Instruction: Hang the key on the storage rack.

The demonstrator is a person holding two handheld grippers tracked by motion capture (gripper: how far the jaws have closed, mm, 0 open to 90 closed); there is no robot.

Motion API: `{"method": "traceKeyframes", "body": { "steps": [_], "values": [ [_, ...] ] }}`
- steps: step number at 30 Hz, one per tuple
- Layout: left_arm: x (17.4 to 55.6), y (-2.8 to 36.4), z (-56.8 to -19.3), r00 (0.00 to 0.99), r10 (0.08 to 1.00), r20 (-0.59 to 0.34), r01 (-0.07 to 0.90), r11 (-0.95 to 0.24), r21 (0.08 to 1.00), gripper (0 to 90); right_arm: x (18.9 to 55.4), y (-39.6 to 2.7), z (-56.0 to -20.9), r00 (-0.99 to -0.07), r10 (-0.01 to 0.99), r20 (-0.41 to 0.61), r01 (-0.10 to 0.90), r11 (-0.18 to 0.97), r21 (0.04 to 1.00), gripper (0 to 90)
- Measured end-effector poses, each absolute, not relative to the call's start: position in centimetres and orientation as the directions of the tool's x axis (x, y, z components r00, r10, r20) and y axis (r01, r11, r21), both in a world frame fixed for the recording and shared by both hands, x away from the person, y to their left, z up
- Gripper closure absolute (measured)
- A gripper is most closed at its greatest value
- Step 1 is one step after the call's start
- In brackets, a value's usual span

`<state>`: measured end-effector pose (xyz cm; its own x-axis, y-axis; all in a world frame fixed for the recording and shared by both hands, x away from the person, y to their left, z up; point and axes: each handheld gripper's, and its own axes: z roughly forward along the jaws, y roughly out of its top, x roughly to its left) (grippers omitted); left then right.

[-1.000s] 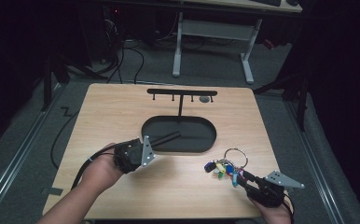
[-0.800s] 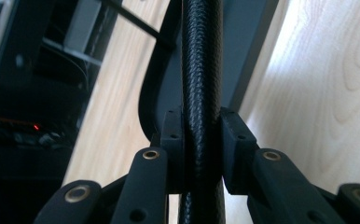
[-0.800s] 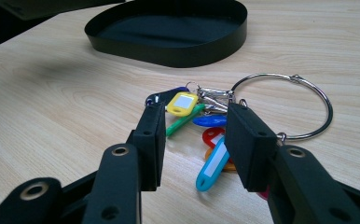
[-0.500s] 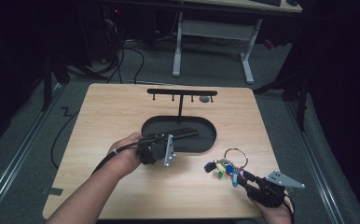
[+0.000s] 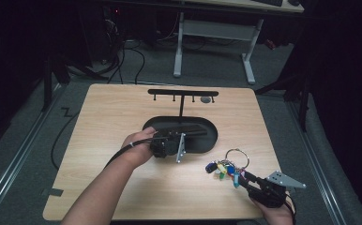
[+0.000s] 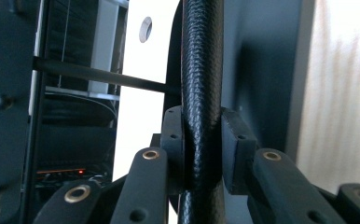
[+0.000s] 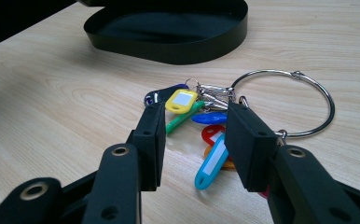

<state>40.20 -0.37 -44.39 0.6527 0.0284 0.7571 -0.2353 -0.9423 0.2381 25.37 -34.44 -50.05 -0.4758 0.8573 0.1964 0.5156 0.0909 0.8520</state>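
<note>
A black key stand has an oval tray [image 5: 210,133], a thin post and a crossbar [image 5: 183,93] with small hooks. My left gripper [image 5: 188,144] lies at the tray's near left side. In the left gripper view its pads pinch the tray's textured black rim [image 6: 201,70], so the left gripper [image 6: 201,135] is shut on it. A steel key ring [image 5: 237,157] with several coloured tags [image 5: 221,168] lies on the table [image 5: 113,117] right of the tray. My right gripper [image 5: 242,180] rests just behind the tags. The right gripper [image 7: 201,135] is open, with the tags [image 7: 211,163] lying between and ahead of its jaws.
The tray's wall [image 7: 169,49] stands a short way beyond the key ring [image 7: 308,93]. A small grey round piece [image 5: 206,99] hangs at the crossbar's right end. Beyond the table stand a grey desk frame [image 5: 214,35] and floor cables [image 5: 132,51].
My left hand has carried its gripper to the right and slightly down, from the table's near left onto the tray's rim. The right gripper and the key ring have stayed put.
</note>
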Motion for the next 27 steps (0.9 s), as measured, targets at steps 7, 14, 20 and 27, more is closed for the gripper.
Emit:
{"method": "traceKeyframes", "body": {
  "steps": [7, 14, 20, 27],
  "values": [
    [42.3, -1.3, -45.5, 0.642, 0.018, 0.767, -0.239, -0.945, 0.222, 74.3, 25.2, -34.5, -50.0, -0.468, 0.86, 0.201, 0.513, 0.079, 0.855, 58.7],
    [43.4, -1.7, -46.5, 0.644, 0.033, 0.765, -0.226, -0.946, 0.231, 74.4, 25.3, -34.7, -50.2, -0.459, 0.863, 0.211, 0.522, 0.07, 0.85, 58.7],
    [44.1, -1.8, -47.0, 0.646, 0.006, 0.763, -0.231, -0.951, 0.203, 74.4, 25.2, -34.6, -50.1, -0.46, 0.862, 0.212, 0.523, 0.07, 0.849, 58.7],
    [44.3, -1.9, -47.9, 0.657, -0.008, 0.754, -0.226, -0.956, 0.187, 74.2, 25.3, -34.4, -50.2, -0.466, 0.86, 0.209, 0.524, 0.078, 0.848, 58.7]
  ]
}}
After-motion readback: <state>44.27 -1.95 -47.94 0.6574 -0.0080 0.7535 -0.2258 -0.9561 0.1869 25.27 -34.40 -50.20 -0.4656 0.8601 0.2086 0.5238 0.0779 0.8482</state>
